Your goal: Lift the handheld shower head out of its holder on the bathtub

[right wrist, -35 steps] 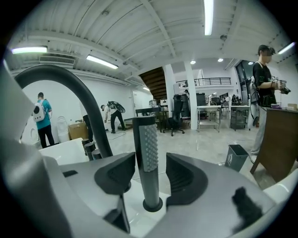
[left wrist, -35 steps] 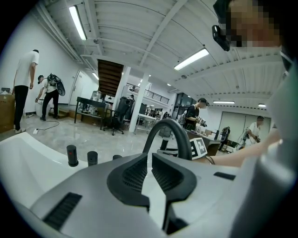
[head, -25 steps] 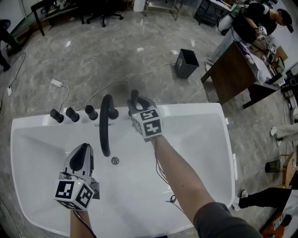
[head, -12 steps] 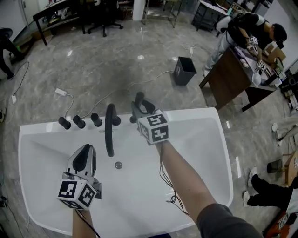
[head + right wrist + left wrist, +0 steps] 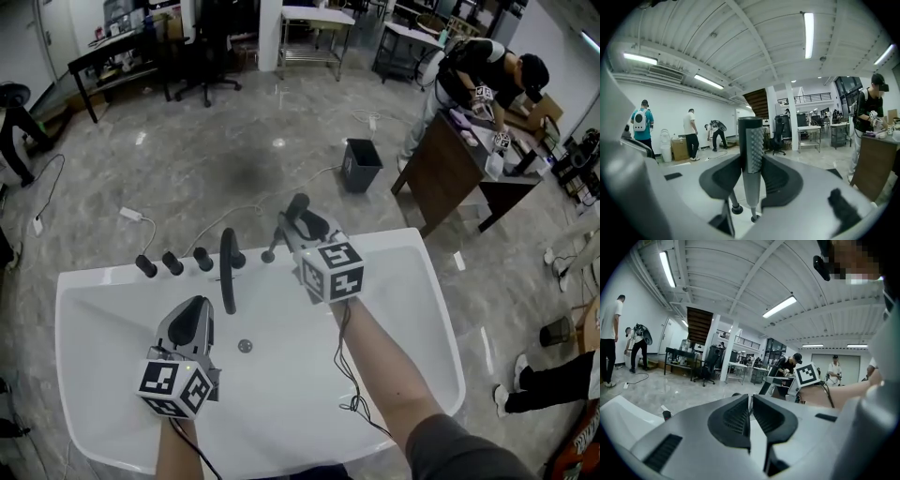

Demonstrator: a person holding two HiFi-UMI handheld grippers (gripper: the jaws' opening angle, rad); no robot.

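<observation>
The handheld shower head (image 5: 298, 205) is a slim dark wand. It stands upright between the pads of my right gripper (image 5: 300, 223), which is shut on it above the far rim of the white bathtub (image 5: 427, 309). In the right gripper view the shower head (image 5: 751, 145) shows its nubbed face. It hangs above the small black holder (image 5: 736, 209) on the tub deck, apart from it. My left gripper (image 5: 192, 317) hovers over the tub basin, shut and empty. In the left gripper view its pads (image 5: 740, 414) nearly touch.
A black arched spout (image 5: 228, 269) and three black knobs (image 5: 172, 262) line the tub's far rim. The drain (image 5: 246, 346) sits mid-basin. Beyond the tub lie a grey floor, a black bin (image 5: 362, 164), a wooden desk (image 5: 450, 164) with a person, and a cable (image 5: 129, 215).
My right gripper has risen with the shower head, lifting it off its holder. My left gripper has also risen over the basin. Both jaws keep the same width.
</observation>
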